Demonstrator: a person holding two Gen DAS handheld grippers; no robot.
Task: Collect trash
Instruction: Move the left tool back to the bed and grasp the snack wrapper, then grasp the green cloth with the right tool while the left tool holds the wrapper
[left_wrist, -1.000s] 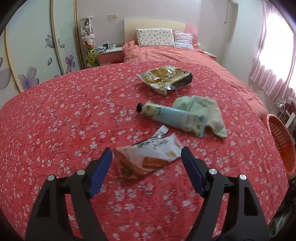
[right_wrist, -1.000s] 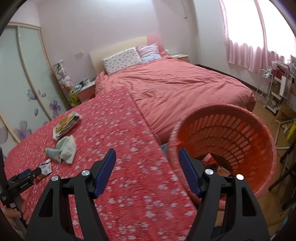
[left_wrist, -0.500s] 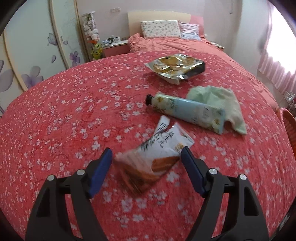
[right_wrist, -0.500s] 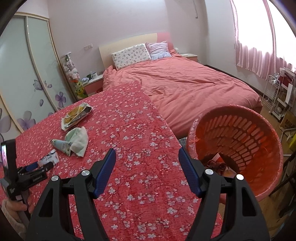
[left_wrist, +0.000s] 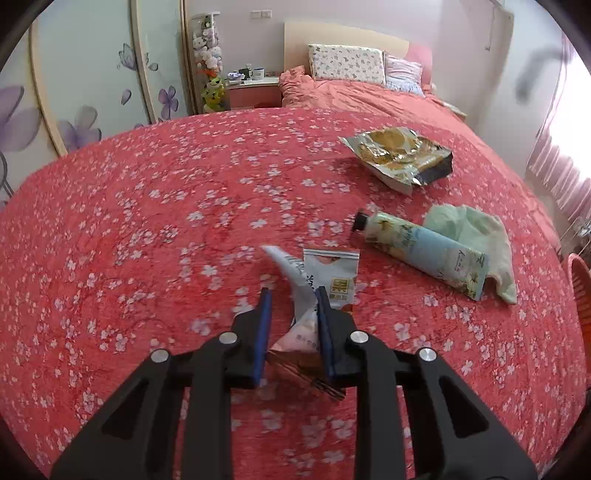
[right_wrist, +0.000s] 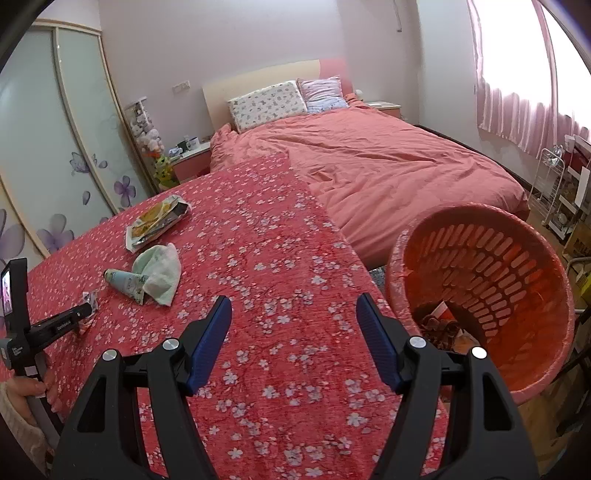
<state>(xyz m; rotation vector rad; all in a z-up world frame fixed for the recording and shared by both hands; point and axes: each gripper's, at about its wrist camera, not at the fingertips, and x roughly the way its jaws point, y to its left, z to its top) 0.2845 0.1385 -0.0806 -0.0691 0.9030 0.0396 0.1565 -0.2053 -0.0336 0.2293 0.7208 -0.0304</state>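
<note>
A bedroom in a home. Shown by a large bed (right_wrist: 388, 162) with a salmon duvet, two pillows (right_wrist: 267, 103) against a pale headboard (left_wrist: 343, 33), a bedside table (left_wrist: 253, 90) holding mugs, stuffed toys (left_wrist: 207, 44) stacked beside it, wardrobe sliding doors (right_wrist: 55, 147) printed with purple flowers, pink curtains (right_wrist: 517, 107) over a bright window.
</note>
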